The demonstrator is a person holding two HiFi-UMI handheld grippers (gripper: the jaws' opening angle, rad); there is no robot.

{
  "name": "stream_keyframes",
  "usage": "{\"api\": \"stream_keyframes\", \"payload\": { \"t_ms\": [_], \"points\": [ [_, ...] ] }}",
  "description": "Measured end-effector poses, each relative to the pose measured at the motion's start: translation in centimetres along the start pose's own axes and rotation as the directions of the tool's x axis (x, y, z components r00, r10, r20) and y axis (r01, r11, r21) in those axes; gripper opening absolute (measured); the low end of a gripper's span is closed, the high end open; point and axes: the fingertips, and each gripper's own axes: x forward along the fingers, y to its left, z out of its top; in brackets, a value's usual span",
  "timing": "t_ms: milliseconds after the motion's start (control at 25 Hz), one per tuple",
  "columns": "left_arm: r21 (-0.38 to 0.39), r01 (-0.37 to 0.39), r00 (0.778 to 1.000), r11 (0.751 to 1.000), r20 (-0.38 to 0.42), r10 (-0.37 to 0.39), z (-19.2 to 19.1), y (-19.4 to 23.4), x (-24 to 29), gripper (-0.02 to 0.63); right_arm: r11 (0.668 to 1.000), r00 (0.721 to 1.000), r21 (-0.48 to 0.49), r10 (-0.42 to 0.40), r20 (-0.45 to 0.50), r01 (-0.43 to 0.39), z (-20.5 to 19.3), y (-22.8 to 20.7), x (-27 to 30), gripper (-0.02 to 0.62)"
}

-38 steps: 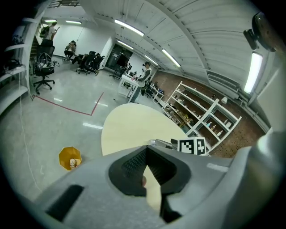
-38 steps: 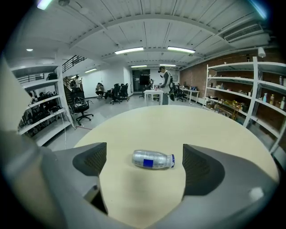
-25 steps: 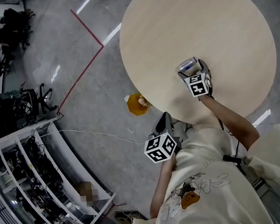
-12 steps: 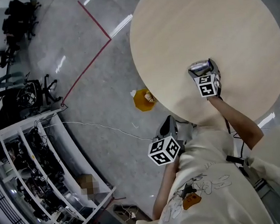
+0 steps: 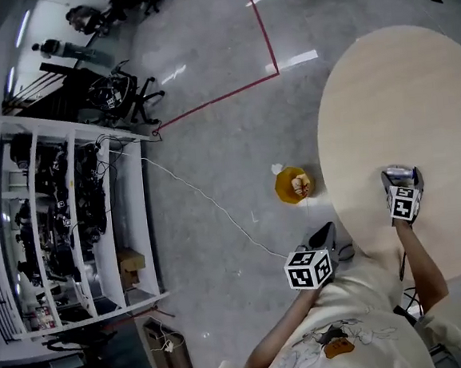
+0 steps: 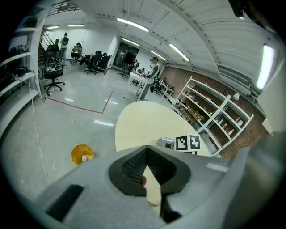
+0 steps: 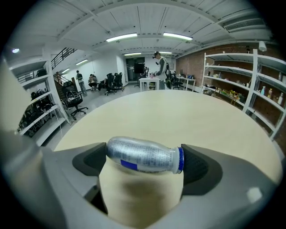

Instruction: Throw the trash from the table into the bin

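The round beige desk [image 5: 416, 107] spreads ahead of both pairs of jaws. Well off to the left of the left jaws stands a white rack of shelves [image 5: 133, 220] crammed with gear. The yellow bin [image 5: 293, 186] sits on the grey floor just beside the desk's edge, ahead of the left jaws and to their left, with a pale crumpled scrap inside it. The left gripper [image 5: 325, 235] hangs over the floor near the desk's edge; its 2 jaws are closed tip to tip with nothing between them. The right gripper [image 7: 145, 166] is out over the desk, and its jaws are clamped on 1 silver bottle [image 7: 143, 154] lying crosswise: its base is against the left jaw and its blue cap against the right. Whether the bottle touches the desk cannot be told.
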Motion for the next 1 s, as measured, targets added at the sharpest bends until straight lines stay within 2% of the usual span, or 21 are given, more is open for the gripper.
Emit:
{"api": "stream_keyframes", "payload": {
  "t_ms": [480,760,1000],
  "points": [
    [-0.09,0.005,0.994,0.996,0.105,0.005,2.5,2.2,-2.6,0.0,0.996,0.998,-0.074,0.057,0.02,-0.056,4.2,4.3,-1.7,0.528],
    [-0.132,0.007,0.989,0.991,0.147,0.012,3.6,4.6,-4.7,0.0,0.988,0.994,-0.115,0.108,0.023,-0.105,5.7,8.8,-2.7,0.529],
    [-0.175,0.002,0.983,0.985,0.18,0.03,4.0,7.6,-6.1,0.0,0.97,0.982,-0.164,0.188,0.021,-0.182,5.6,14.0,-2.7,0.529]
  ]
}}
